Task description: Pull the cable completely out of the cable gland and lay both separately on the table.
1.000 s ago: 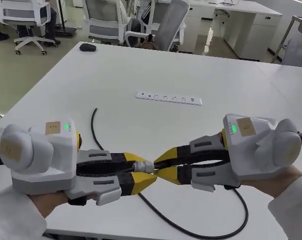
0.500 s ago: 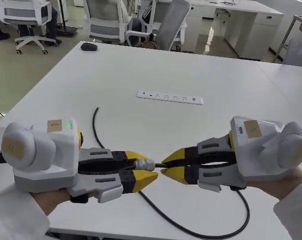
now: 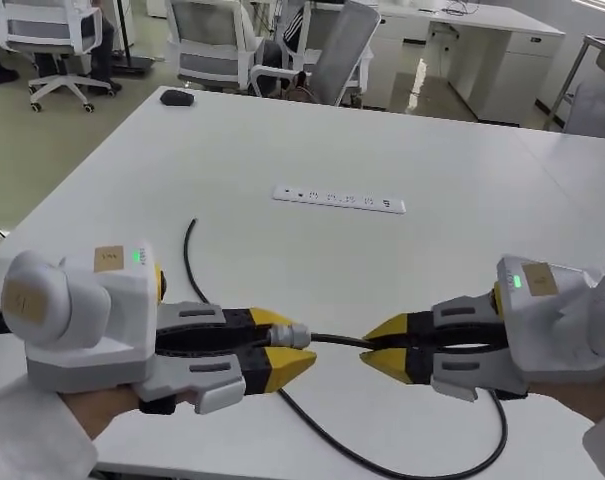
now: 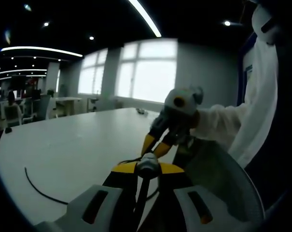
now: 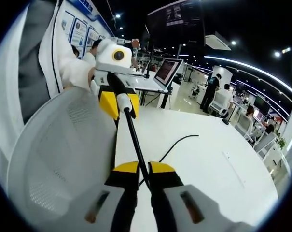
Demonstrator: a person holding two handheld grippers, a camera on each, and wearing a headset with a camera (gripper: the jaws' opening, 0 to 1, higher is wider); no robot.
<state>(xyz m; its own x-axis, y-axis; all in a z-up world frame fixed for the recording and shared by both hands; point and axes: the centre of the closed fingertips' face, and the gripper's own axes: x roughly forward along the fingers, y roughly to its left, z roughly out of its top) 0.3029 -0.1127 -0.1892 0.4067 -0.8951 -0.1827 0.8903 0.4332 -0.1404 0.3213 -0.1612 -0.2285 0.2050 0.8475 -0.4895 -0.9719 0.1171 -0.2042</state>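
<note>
- The left tool [image 3: 300, 345] is closed on the gland [image 3: 290, 335]. The pale fitting sits clamped between its yellow tips, its mouth turned toward the other tool.
- The right tool [image 3: 370, 346] is closed too, pinching the black cable [image 3: 337, 340] between its yellow tips.
- The two tools point at each other, tips apart, just above the near edge of the white table [image 3: 282, 140].
- A short bare run of cable stretches straight from the gland's mouth to the right tool, so the cable's end is in the gland.
- Behind the right tool the cable drops to the table, loops along the near edge, passes under the left tool and ends further up the table on the left.
- In the left gripper view the gland [image 4: 148, 164] sits between that tool's own tips, with the right tool [image 4: 154, 145] facing it and a white sleeve [image 4: 223, 125] behind.
- In the right gripper view the cable [image 5: 135, 140] rises from between its tips to the gland [image 5: 122, 101], held in the left tool [image 5: 118, 105].
- A white power strip [image 3: 337, 197] lies mid-table, well apart from the tools.
- A dark mouse [image 3: 175, 97] rests at the far left edge.
- Office chairs [image 3: 322, 50] stand beyond the table.
</note>
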